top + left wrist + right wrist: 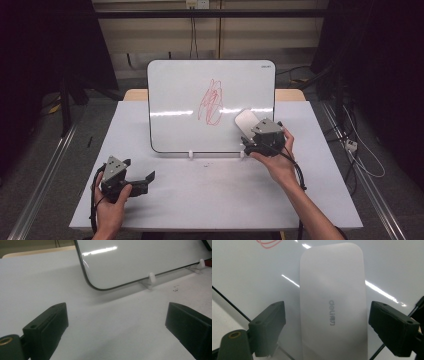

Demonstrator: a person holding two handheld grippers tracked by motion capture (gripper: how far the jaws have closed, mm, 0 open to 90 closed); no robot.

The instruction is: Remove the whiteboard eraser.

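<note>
From the high view I see the whiteboard (211,106) propped on the worktop (215,195), red scribble (212,102) at its middle, and my right claw (250,129) at the white eraser (246,121) lying against the board's lower right. In the left gripper view my left claw (115,325) stands spread and empty before the board's lower left corner. In the right gripper view the jaws straddle the eraser (333,305), printed "deli", without pinching it yet; I judge it light, rigid, slippery-shelled, best gripped across its long sides.

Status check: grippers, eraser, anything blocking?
Left gripper open, idle on table. Right gripper open around eraser on whiteboard, pads apart from it. Red scribble unwiped. Nothing blocking.
</note>
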